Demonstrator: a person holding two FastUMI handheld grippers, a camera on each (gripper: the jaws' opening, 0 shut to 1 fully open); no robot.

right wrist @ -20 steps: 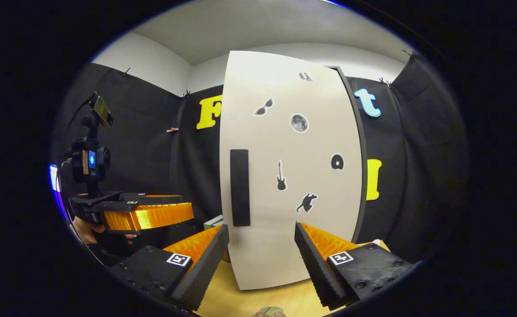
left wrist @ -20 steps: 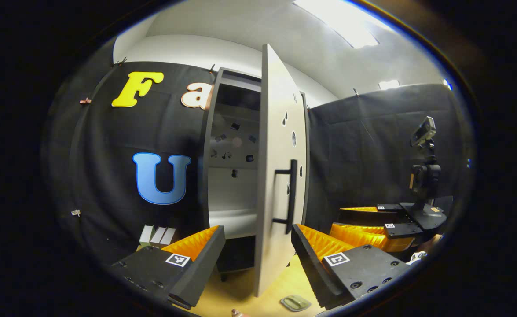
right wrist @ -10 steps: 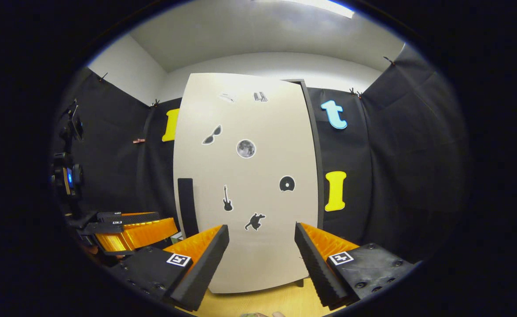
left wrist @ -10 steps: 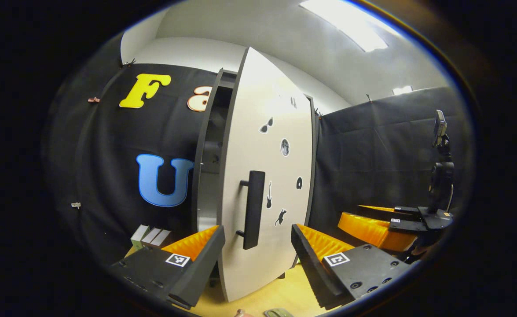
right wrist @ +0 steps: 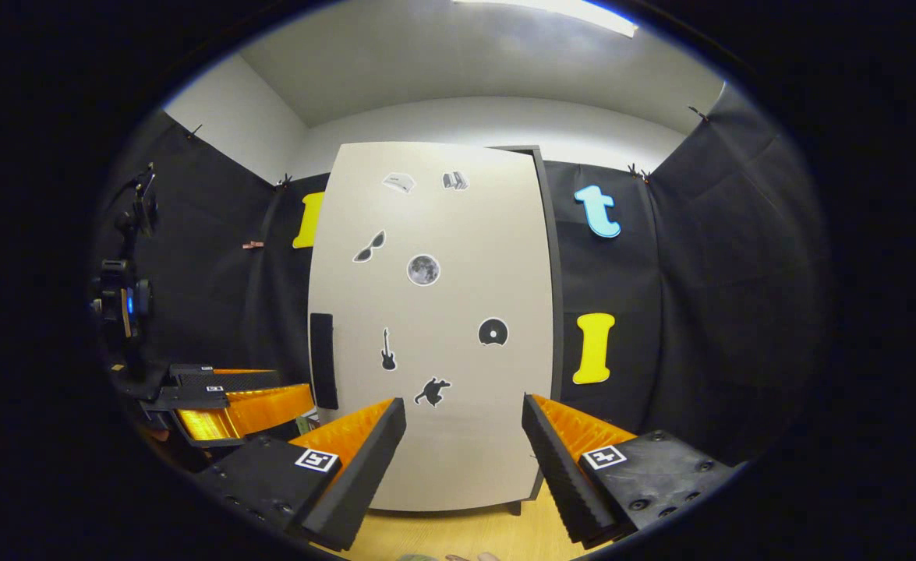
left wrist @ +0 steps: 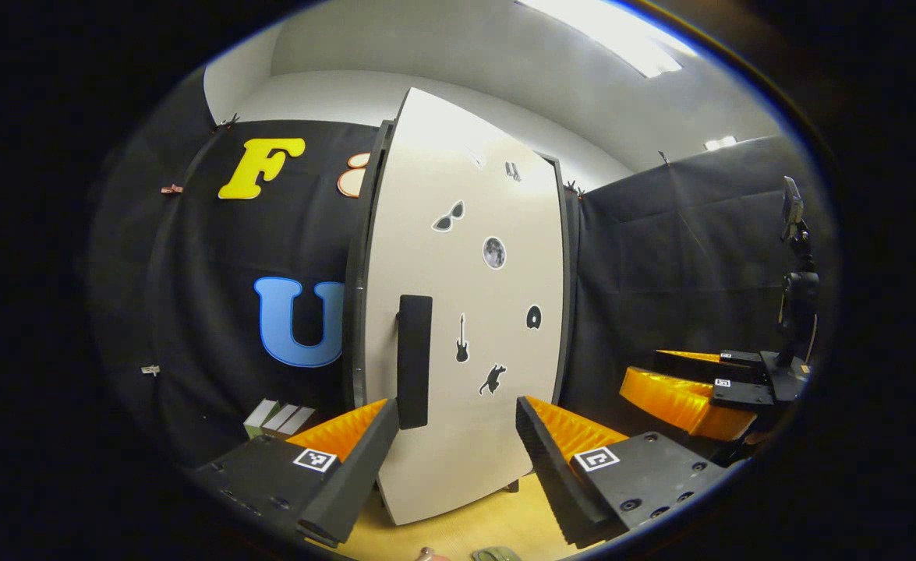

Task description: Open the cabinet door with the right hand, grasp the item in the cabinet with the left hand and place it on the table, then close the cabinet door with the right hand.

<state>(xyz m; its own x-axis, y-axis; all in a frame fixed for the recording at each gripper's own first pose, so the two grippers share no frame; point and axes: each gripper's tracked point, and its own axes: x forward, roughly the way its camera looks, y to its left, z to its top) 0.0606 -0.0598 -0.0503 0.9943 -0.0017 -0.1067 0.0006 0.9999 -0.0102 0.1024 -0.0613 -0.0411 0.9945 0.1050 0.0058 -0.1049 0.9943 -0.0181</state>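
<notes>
The white cabinet door (left wrist: 465, 195) with small dark stickers stands shut or very nearly so, and its black bar handle (left wrist: 413, 361) is on its left side. My left gripper (left wrist: 458, 460) is open in front of the door, holding nothing. A small grey-green flat item (left wrist: 495, 554) lies on the wooden table (left wrist: 504, 510) at the bottom edge. In the right gripper view the door (right wrist: 442, 234) faces me squarely, handle (right wrist: 323, 361) at left. My right gripper (right wrist: 464, 460) is open, a short way back from the door and touching nothing.
The right gripper (left wrist: 691, 393) hangs at the right in the left gripper view. The left gripper (right wrist: 231, 397) sits at the left in the right gripper view. Small white and green boxes (left wrist: 280, 418) stand left of the cabinet. Black cloth walls close in all around.
The door has swung from half open to shut or nearly shut, hiding the cabinet's inside. The right gripper has drawn back from the door, and both views now face its front.
</notes>
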